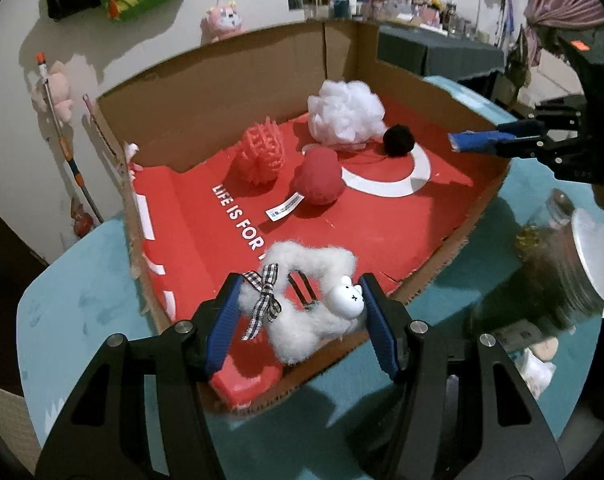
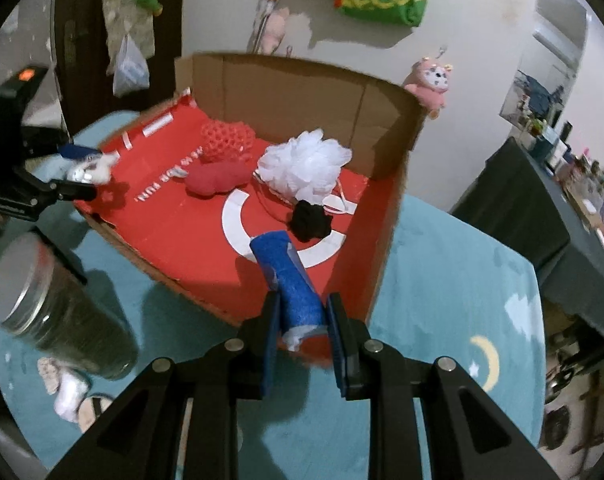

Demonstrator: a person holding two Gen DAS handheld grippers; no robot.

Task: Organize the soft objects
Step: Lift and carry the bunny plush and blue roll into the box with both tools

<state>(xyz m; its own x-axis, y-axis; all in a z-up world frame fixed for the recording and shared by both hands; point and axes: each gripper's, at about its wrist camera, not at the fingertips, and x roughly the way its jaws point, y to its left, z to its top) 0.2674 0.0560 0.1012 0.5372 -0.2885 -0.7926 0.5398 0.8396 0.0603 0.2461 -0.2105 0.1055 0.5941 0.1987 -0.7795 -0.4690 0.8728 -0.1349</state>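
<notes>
Left gripper [image 1: 300, 312] clamps fuzzy scrunchie [image 1: 302, 308]; right gripper [image 2: 302, 320], nearly closed, pinches blue roll [image 2: 290, 280]. Risk: scrunchie fluff snags pads on release, missing box [image 1: 230, 96].

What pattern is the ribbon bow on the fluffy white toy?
Black-and-white check; the ribbon bow shows best in the left wrist view.

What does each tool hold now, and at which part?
The left tool clamps the white fluffy ring across its sides. The right tool grips the blue roll near its lower end.
</notes>
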